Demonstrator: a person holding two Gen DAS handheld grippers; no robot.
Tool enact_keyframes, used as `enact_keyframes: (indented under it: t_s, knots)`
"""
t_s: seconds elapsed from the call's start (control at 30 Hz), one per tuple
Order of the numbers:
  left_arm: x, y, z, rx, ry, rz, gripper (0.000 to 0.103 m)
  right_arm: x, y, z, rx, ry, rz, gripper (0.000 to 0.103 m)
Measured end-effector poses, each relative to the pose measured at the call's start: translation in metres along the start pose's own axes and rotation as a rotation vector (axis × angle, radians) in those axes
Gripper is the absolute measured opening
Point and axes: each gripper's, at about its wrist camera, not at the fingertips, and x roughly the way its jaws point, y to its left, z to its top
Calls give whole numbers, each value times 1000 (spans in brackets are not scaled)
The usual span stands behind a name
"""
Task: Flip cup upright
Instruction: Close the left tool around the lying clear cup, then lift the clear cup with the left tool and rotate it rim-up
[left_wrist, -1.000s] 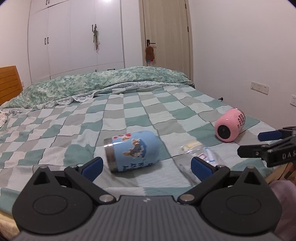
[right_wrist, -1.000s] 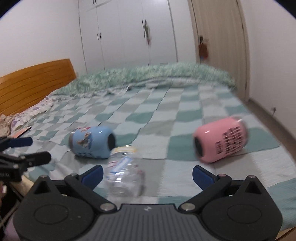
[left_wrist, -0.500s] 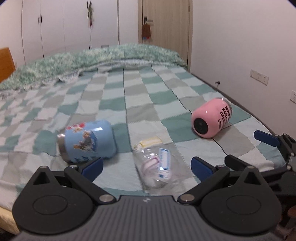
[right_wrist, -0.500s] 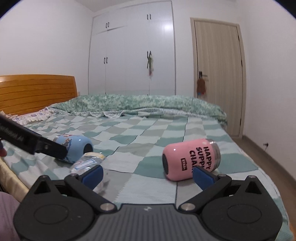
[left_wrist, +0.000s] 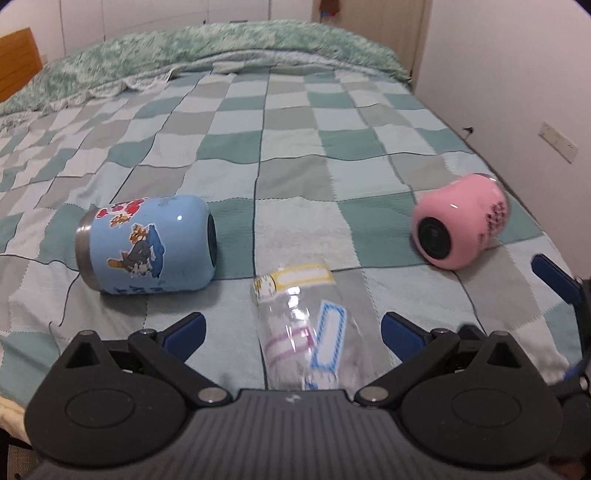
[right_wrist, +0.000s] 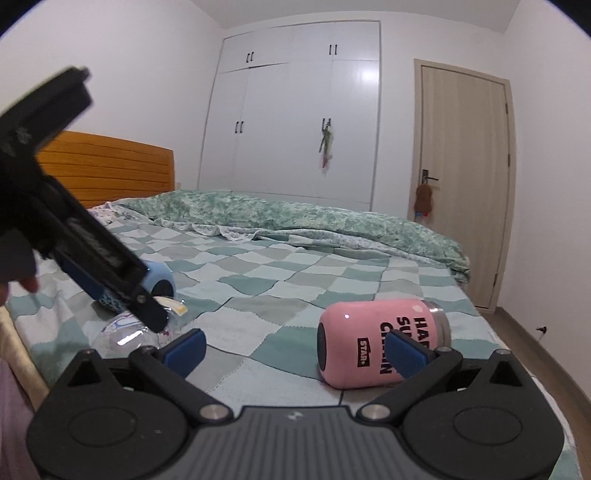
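Three things lie on their sides on the checked bedspread (left_wrist: 295, 147): a blue cartoon cup (left_wrist: 147, 245), a clear plastic bottle (left_wrist: 306, 325) and a pink cup (left_wrist: 461, 225). My left gripper (left_wrist: 291, 332) is open, its blue pads either side of the clear bottle, just above it. My right gripper (right_wrist: 295, 350) is open and empty, low over the bed, with the pink cup (right_wrist: 373, 347) just beyond its right pad. The left gripper's body hides most of the blue cup (right_wrist: 159, 280) in the right wrist view.
The bed's near edge runs under both grippers. A folded green quilt (left_wrist: 221, 48) lies across the far end. A wooden headboard (right_wrist: 107, 173), white wardrobes (right_wrist: 295, 122) and a door (right_wrist: 465, 177) stand beyond. A wall (left_wrist: 517, 74) runs along the right.
My left gripper has swung right and dipped, from facing the blue cup to straddling the clear bottle. My right gripper has dropped lower and nearer the pink cup.
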Motion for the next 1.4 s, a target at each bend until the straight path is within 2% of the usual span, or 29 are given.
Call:
enact_keyframes:
  t_s: [0.2, 0.4, 0.47, 0.5, 0.53, 0.6, 0.87, 1.13, 1.23, 1.4]
  knots:
    - [37, 4, 16, -20, 72, 22, 103, 16, -5, -6, 7, 42, 45, 103]
    - [59, 11, 22, -52, 125, 13, 102, 19, -2, -5, -16, 41, 119, 103]
    - [59, 14, 22, -60, 125, 8, 98, 22, -1, -5, -31, 55, 148, 103]
    - [59, 15, 22, -63, 122, 5, 91, 24, -1, -5, -32, 66, 162, 103]
    - [58, 15, 22, -63, 121, -2, 80, 26, -1, -5, -31, 79, 180, 103]
    - [57, 14, 21, -64, 125, -32, 68, 29, -2, -5, -29, 110, 211, 103]
    - [35, 7, 13, 1, 24, -74, 66, 36, 4, -7, -64, 223, 264, 103]
    - [2, 1, 6, 82, -95, -96, 66, 26, 16, 1, -101, 228, 252, 103]
    - [-14, -1, 0, 125, -181, -98, 66, 18, 18, 7, -107, 216, 230, 103]
    - [-30, -7, -14, 190, -340, -59, 66, 9, 21, 14, -103, 206, 188, 103]
